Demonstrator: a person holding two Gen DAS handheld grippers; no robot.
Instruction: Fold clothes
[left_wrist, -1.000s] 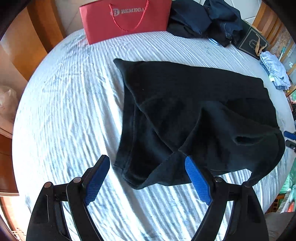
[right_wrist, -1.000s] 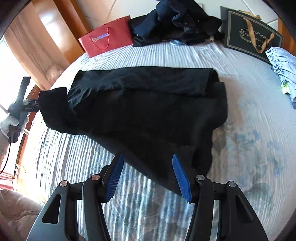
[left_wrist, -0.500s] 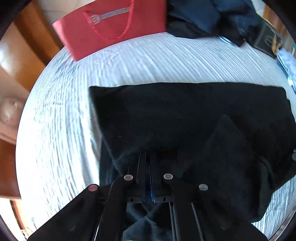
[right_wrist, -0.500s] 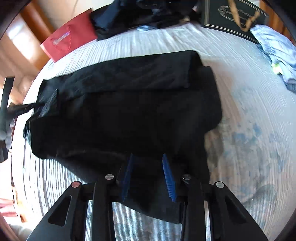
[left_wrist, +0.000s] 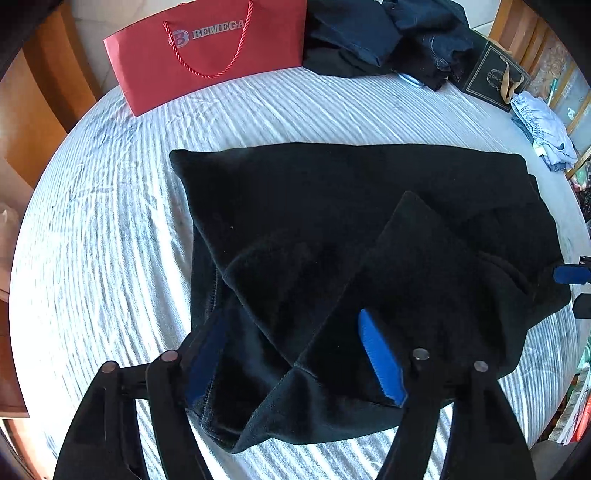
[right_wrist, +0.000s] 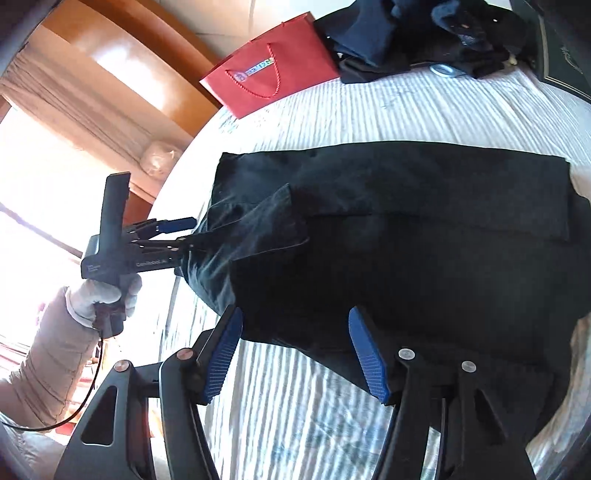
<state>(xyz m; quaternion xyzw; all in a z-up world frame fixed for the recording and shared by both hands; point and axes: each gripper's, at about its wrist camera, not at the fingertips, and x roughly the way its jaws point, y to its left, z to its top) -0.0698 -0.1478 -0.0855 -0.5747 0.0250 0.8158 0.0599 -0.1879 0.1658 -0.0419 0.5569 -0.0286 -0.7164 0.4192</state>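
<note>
Both grippers have just been opening, each with black cloth between its fingers but not clamped on it; half a second ago the left gripper was pinched shut on the garment.

Bed (left_wrist: 110, 229) with a pale striped cover carries the black garment (left_wrist: 332, 221), spread across its middle with one flap folded over toward the near edge. Far side: a heap of dark clothes (left_wrist: 388, 37), a red paper bag (left_wrist: 207, 55) to the left of it, a black gift bag (left_wrist: 491, 74) to the right, and pale blue folded clothing (left_wrist: 543, 133) at the right edge. Left gripper (left_wrist: 295, 354) stands at the garment's near left corner, fingers apart. Right gripper (right_wrist: 295, 354) stands at the near hem, fingers apart. A gloved hand (right_wrist: 107, 295) grips the left gripper's handle.
</note>
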